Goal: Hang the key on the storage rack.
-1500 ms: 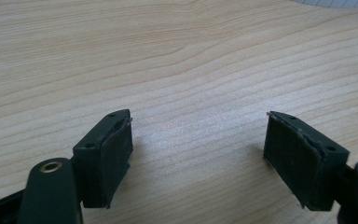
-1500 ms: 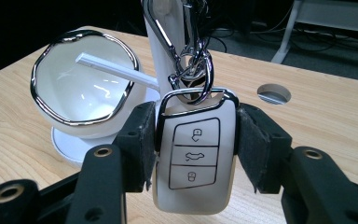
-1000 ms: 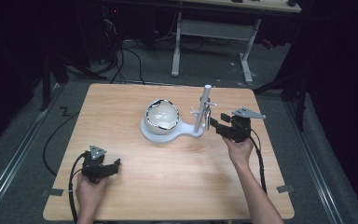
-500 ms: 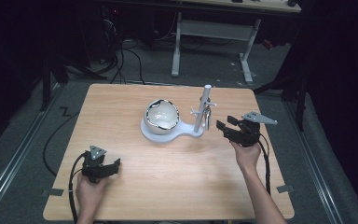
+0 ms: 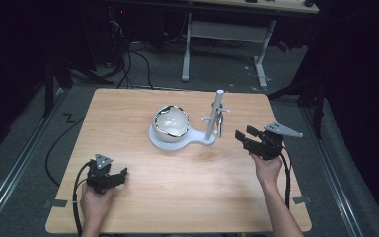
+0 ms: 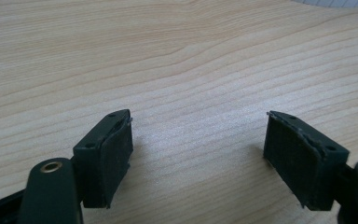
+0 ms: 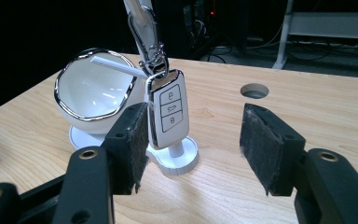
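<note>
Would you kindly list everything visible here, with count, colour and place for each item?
Light wooden table: one, pale wood grain, centre of the high view, with a round hole near its edge.
White stand with a round base and upright post: one, white, middle of the table.
White bowl with a chrome rim: one, on the stand's wide end, beside the post.
White car key fob with three buttons: one, hanging from a peg on the post by a silver clasp.
Grey metal desk frame: one, on the floor beyond the table.
Black cables: several, on the floor behind the table.
Left gripper: black, open, low over the table's near left part.
Right gripper: black, open, facing the fob.
</note>
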A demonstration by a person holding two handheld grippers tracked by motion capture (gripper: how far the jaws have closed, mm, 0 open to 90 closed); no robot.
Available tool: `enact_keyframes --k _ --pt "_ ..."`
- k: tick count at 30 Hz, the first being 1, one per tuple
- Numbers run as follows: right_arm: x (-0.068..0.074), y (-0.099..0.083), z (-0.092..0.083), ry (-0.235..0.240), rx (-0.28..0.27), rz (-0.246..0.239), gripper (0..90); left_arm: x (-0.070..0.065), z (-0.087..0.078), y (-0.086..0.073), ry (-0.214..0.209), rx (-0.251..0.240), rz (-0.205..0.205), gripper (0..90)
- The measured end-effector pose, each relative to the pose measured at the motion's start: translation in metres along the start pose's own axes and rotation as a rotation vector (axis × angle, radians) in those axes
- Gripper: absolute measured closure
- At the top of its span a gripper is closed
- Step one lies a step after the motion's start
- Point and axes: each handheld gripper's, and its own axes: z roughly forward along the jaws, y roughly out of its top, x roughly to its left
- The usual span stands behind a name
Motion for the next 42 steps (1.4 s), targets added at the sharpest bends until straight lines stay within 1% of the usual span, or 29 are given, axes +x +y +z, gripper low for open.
enact_keyframes --k 8,11,16,27,30,33,37,40,42 --pt "-0.004 -0.006 -0.009 0.0 -0.008 0.008 42.1 0.0 0.0 0.0 0.0 0.0 0.0 24.1" --pt "-0.006 -0.008 -0.012 -0.004 -0.001 0.008 41.2 0.0 0.0 0.0 0.0 0.0 0.0 24.1" --pt "-0.007 -0.013 -0.018 -0.007 -0.014 0.011 40.5 0.0 0.0 0.0 0.0 0.0 0.0 24.1" --pt "-0.011 -0.029 -0.023 -0.025 -0.014 0.022 37.0 0.0 0.0 0.0 0.0 0.0 0.0 24.1" --pt "-0.012 -0.033 -0.023 -0.034 -0.005 0.021 36.9 0.0 0.0 0.0 0.0 0.0 0.0 24.1" --pt "-0.013 -0.036 -0.024 -0.044 -0.011 0.023 36.3 0.0 0.0 0.0 0.0 0.0 0.0 24.1" --pt "-0.014 -0.042 -0.022 -0.054 0.0 0.028 36.3 0.0 0.0 0.0 0.0 0.001 0.0 24.1" --pt "-0.015 -0.045 -0.021 -0.065 0.025 0.021 36.5 0.0 0.0 0.0 0.001 0.0 0.0 24.1" --pt "-0.016 -0.048 -0.021 -0.068 0.027 0.029 36.7 0.0 0.0 0.0 0.001 0.0 0.0 24.1"
